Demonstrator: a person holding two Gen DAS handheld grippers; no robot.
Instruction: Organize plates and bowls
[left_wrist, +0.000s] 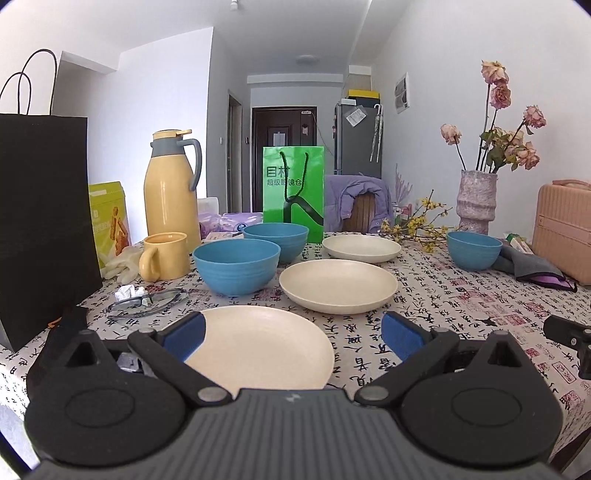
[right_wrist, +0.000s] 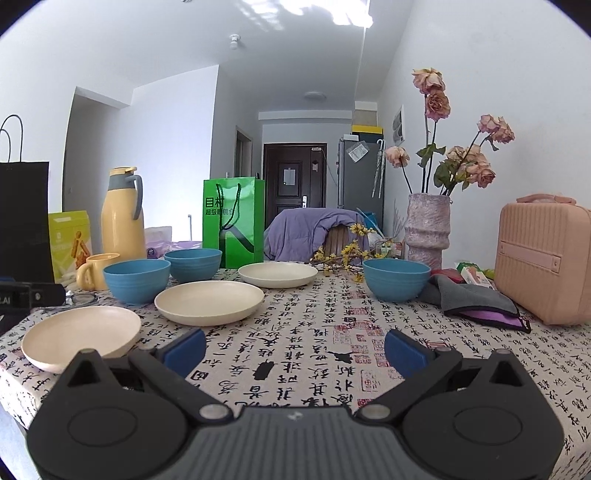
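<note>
Three cream plates lie on the patterned tablecloth: a near plate (left_wrist: 258, 347) (right_wrist: 81, 334), a middle plate (left_wrist: 338, 286) (right_wrist: 208, 302) and a far plate (left_wrist: 361, 248) (right_wrist: 277, 274). Two blue bowls (left_wrist: 236, 265) (left_wrist: 276, 240) stand at the left, seen also as bowls (right_wrist: 136, 280) (right_wrist: 192, 264); a third blue bowl (left_wrist: 474, 249) (right_wrist: 396, 277) stands at the right. My left gripper (left_wrist: 291, 338) is open, its blue pads either side of the near plate's front, not pressing it. My right gripper (right_wrist: 295, 350) is open over bare cloth with nothing between its fingers.
A yellow mug (left_wrist: 164, 256), yellow thermos (left_wrist: 171, 188), black paper bag (left_wrist: 40, 221), glasses (left_wrist: 147, 302) and green bag (left_wrist: 293, 194) crowd the left and back. A vase of dried roses (right_wrist: 428, 229), pink case (right_wrist: 543, 258) and grey cloth (right_wrist: 476, 299) sit at the right.
</note>
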